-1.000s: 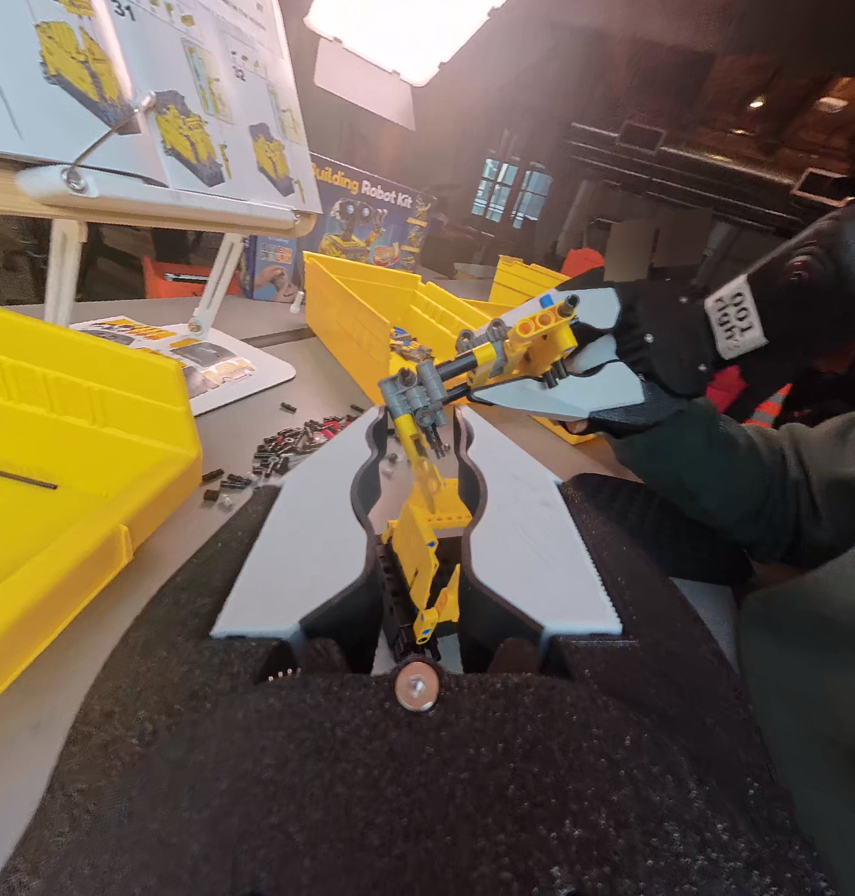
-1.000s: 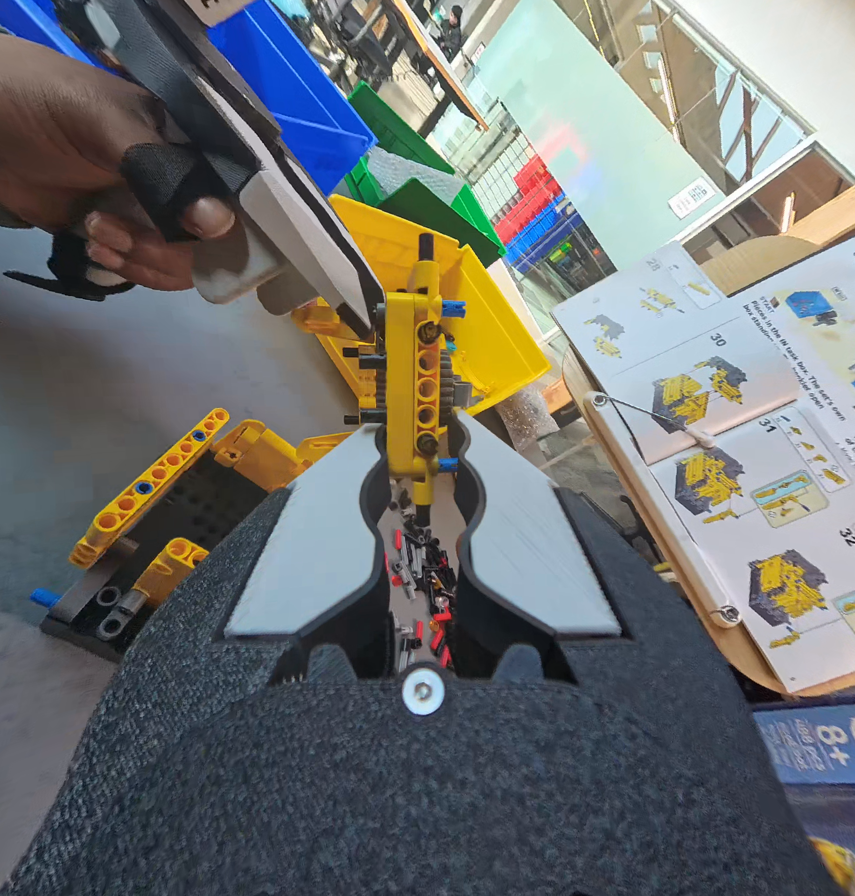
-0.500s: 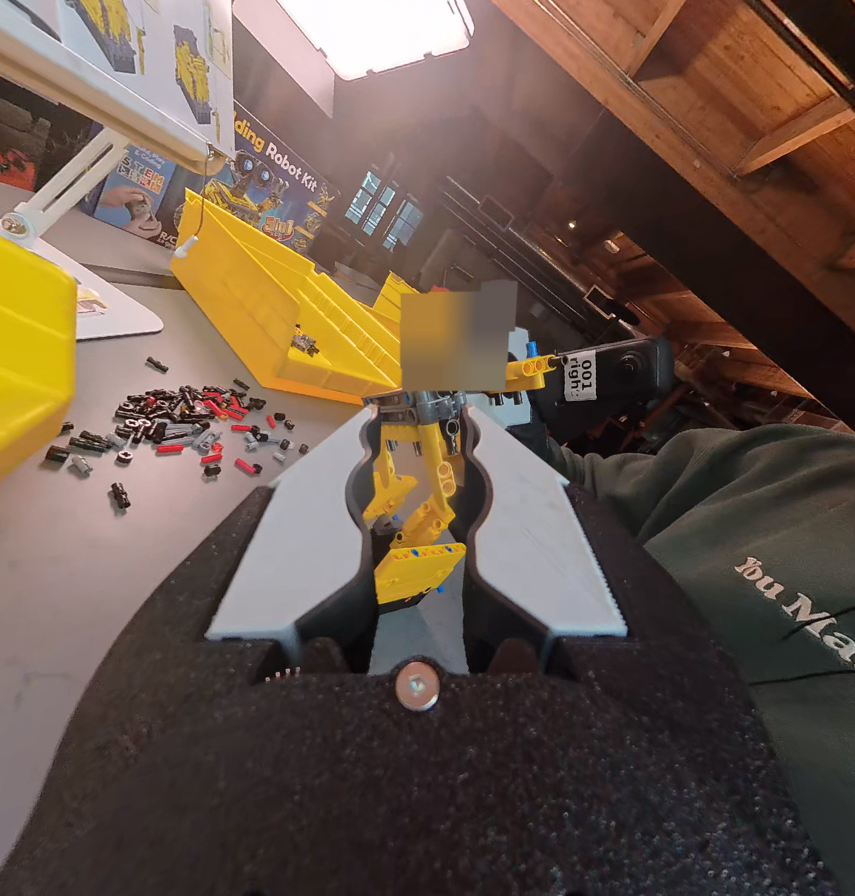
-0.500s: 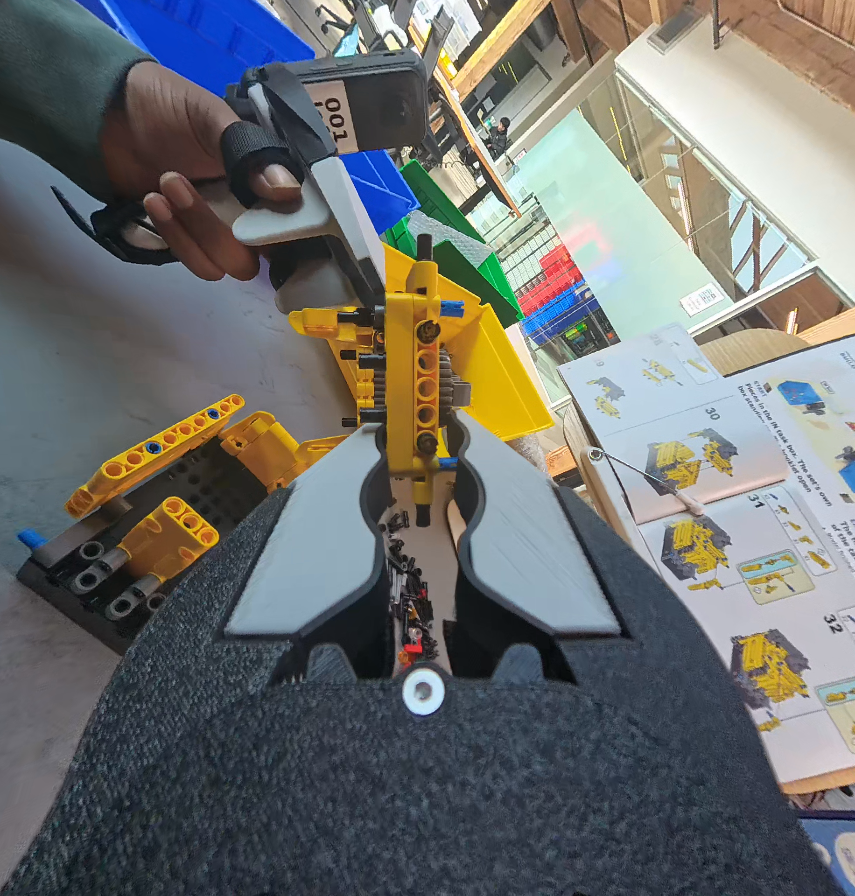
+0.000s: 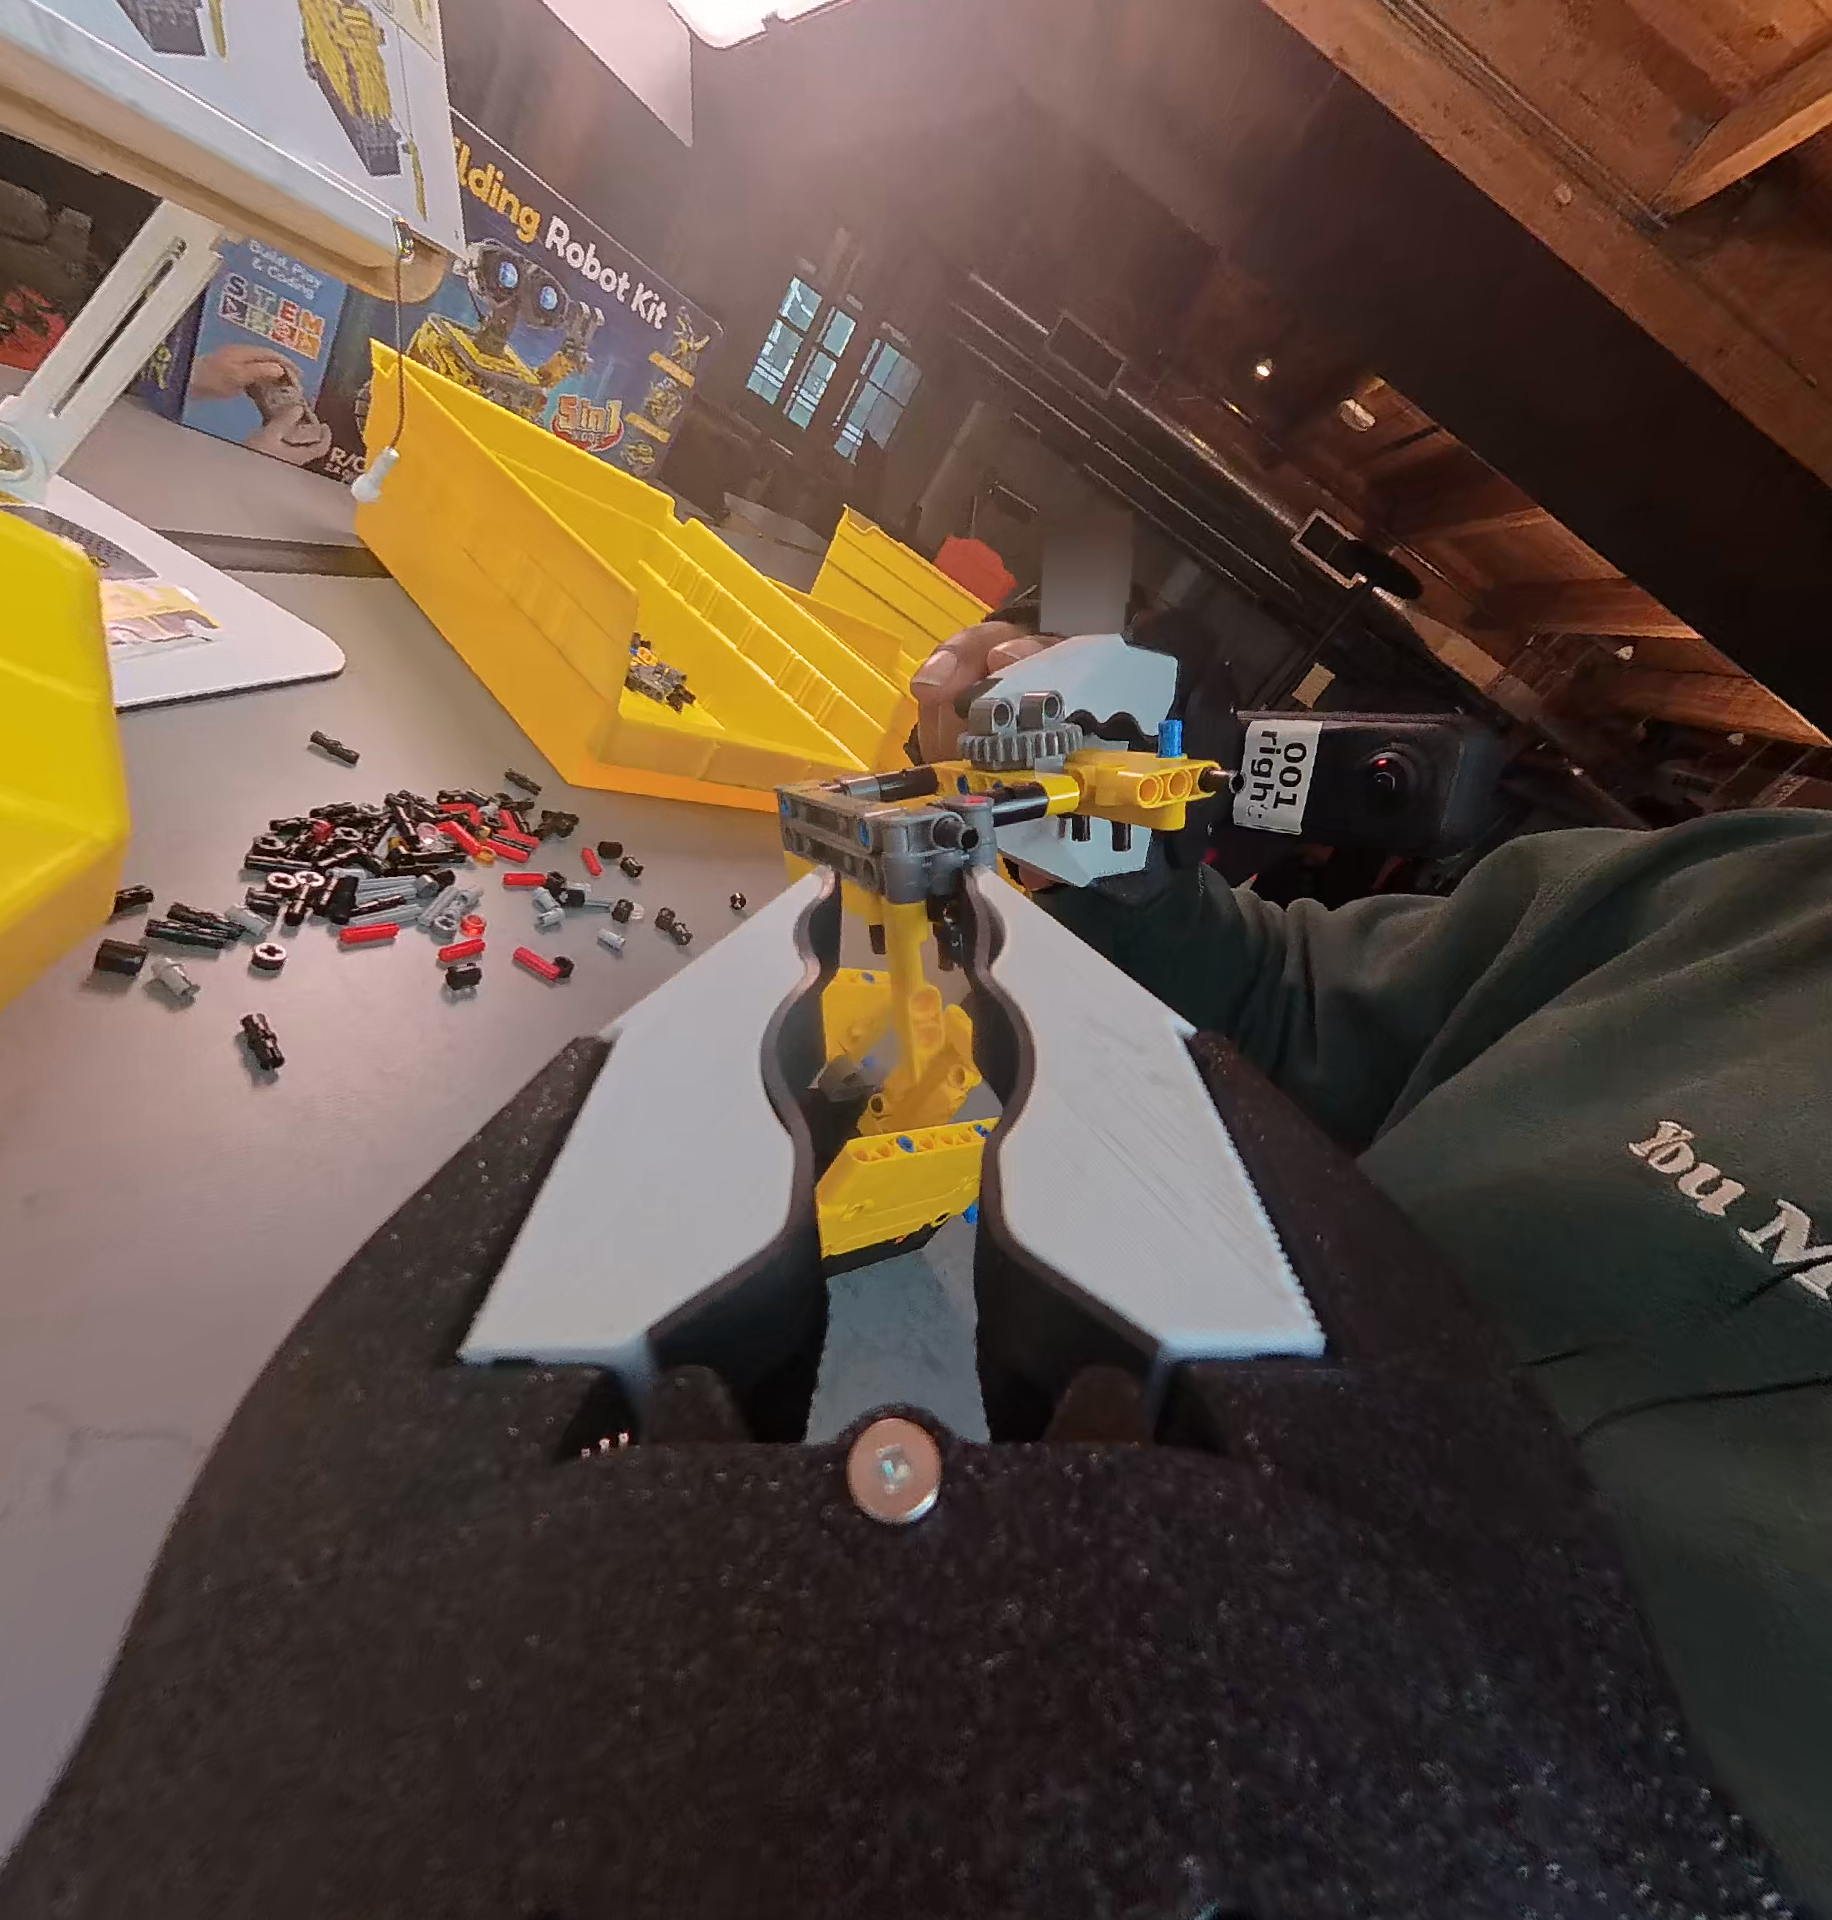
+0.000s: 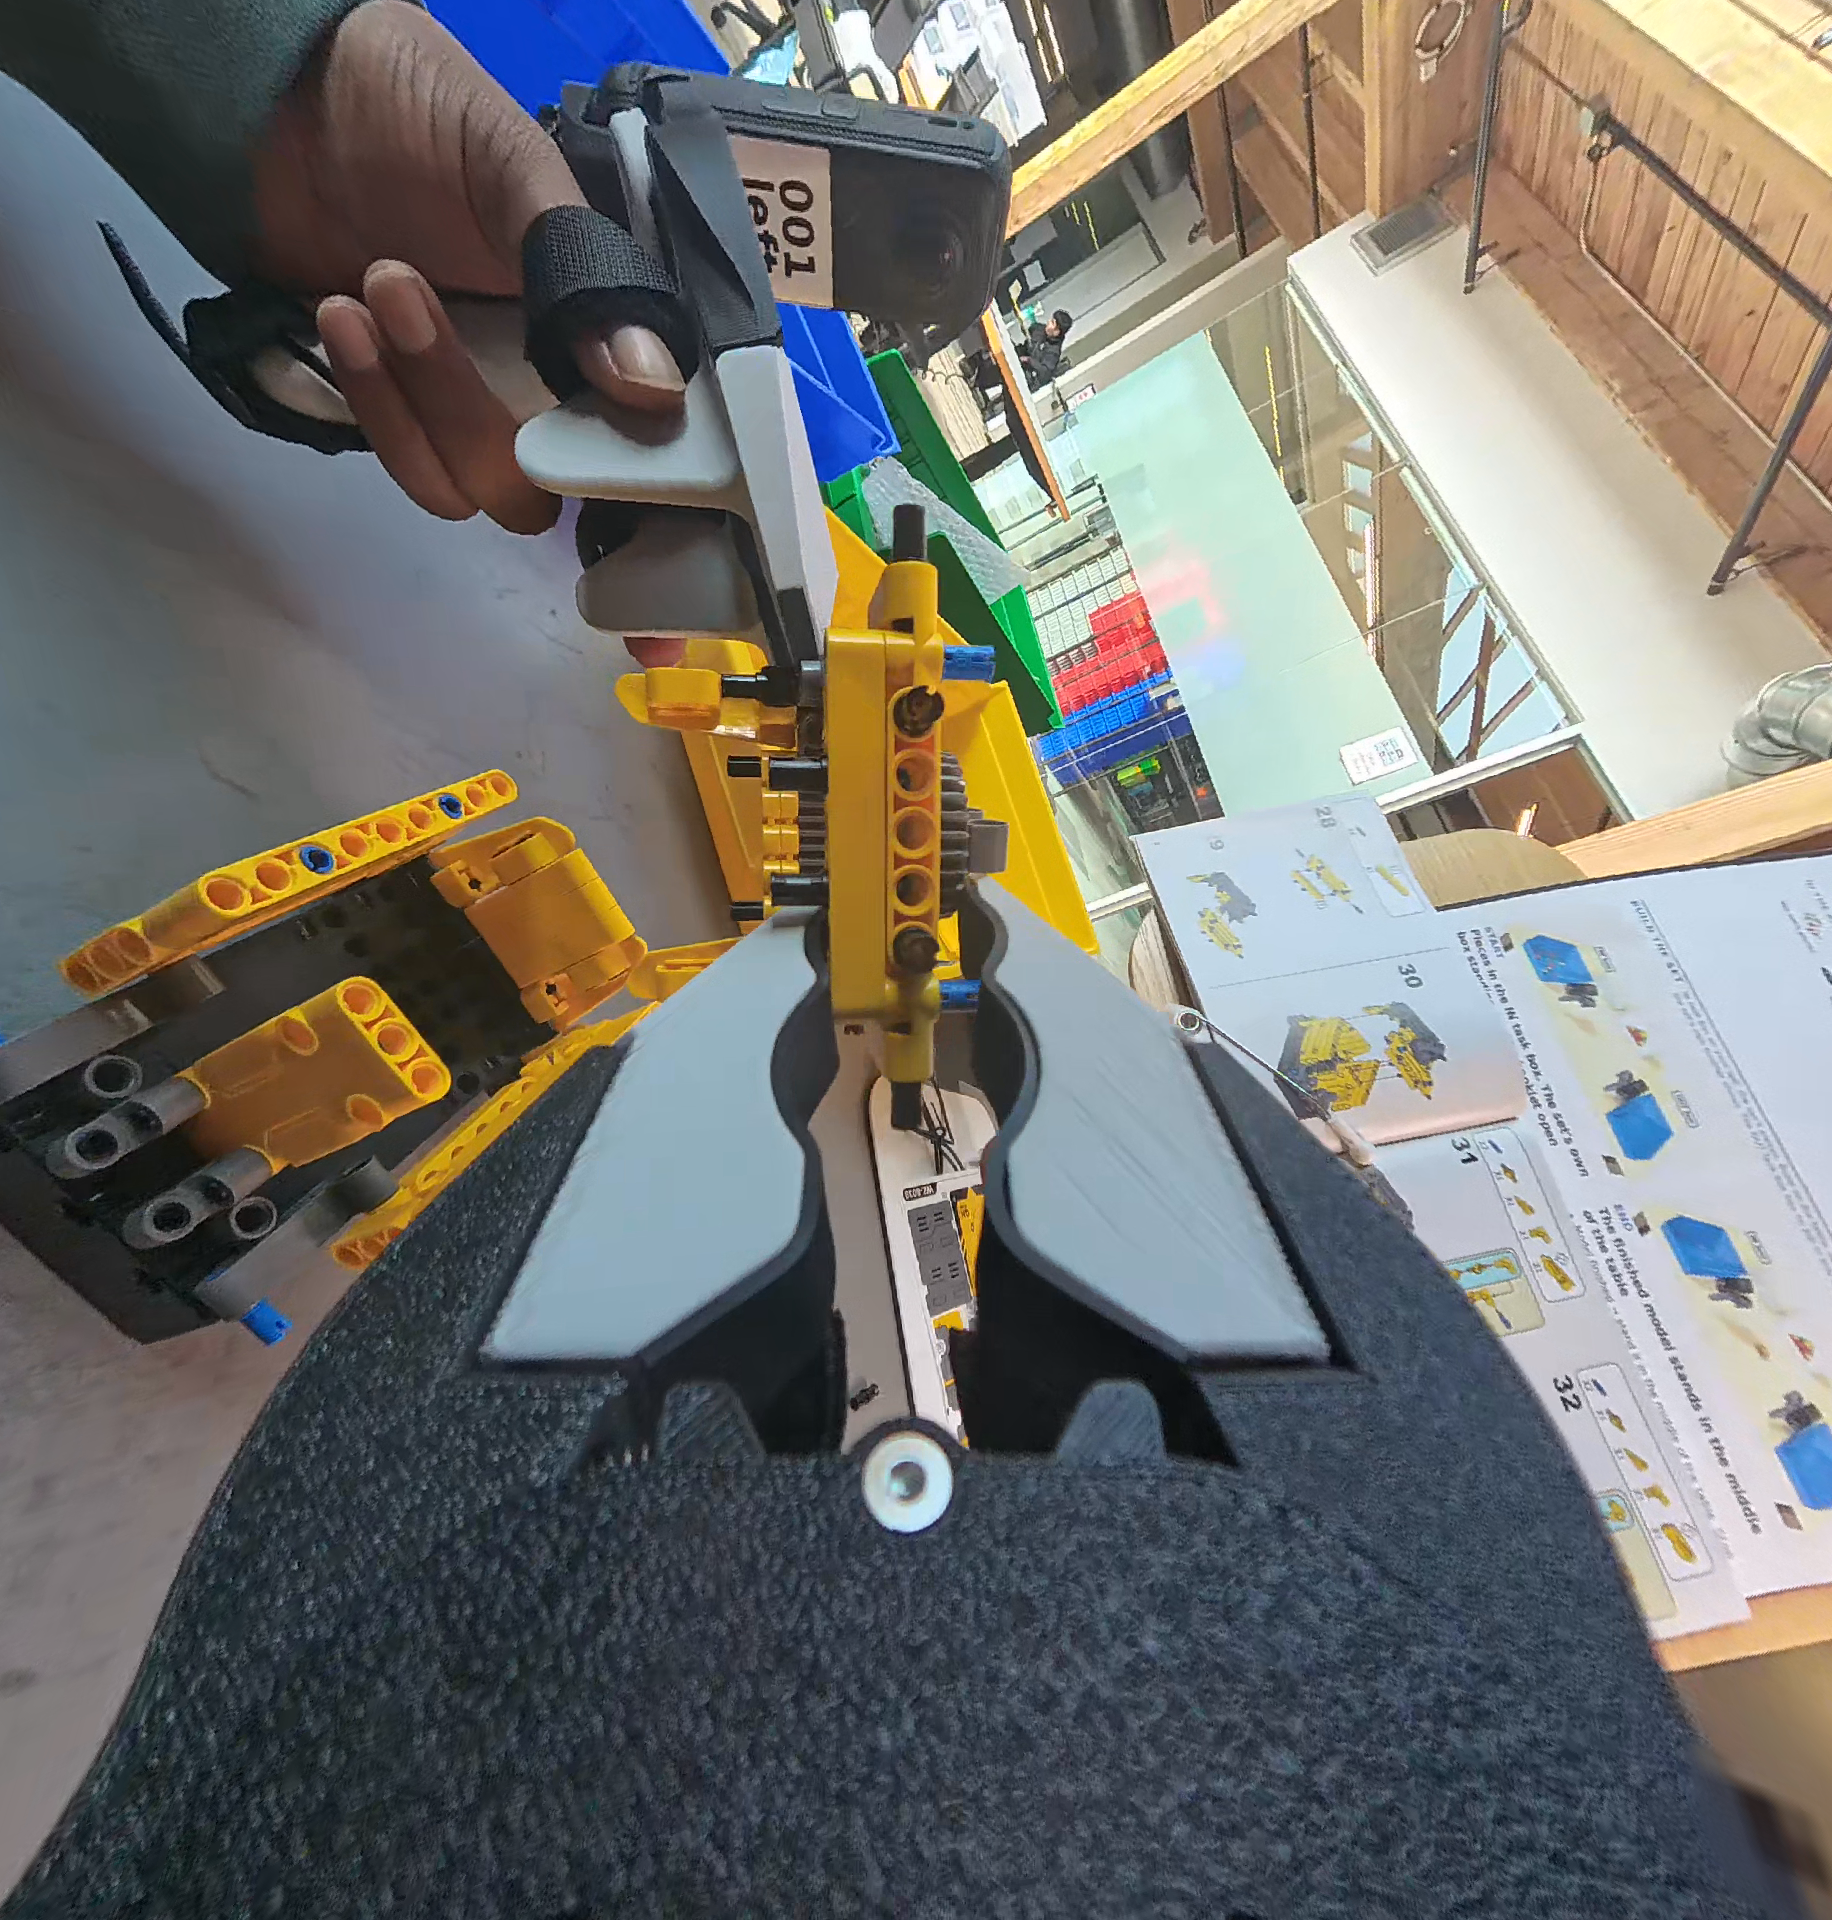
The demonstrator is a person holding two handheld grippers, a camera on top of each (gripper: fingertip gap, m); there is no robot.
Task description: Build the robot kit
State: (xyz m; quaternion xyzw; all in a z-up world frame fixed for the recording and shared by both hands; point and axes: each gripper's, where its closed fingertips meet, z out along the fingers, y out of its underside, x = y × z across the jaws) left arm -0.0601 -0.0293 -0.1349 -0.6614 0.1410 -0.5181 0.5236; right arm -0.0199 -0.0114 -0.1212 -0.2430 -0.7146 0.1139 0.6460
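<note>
Two grippers clamped on one yellow brick assembly (image 6: 884,831) held above table (image 5: 216,1143): right gripper (image 6: 896,951) on near end of its beam, long axis running straight ahead, left gripper (image 5: 896,883) gripping grey end crosswise; loose pins (image 5: 392,873) far left.

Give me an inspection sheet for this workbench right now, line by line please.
Surface: grey table, partly bare.
Job's things: yellow and grey brick assembly held between both grippers; black and yellow model base on the table.
Clutter: loose pins; yellow bins.
Grippers: left gripper and right gripper both shut on the assembly.
Cables: nothing seen.
Surroundings: instruction booklet on a stand; kit box; blue and green bins.
</note>
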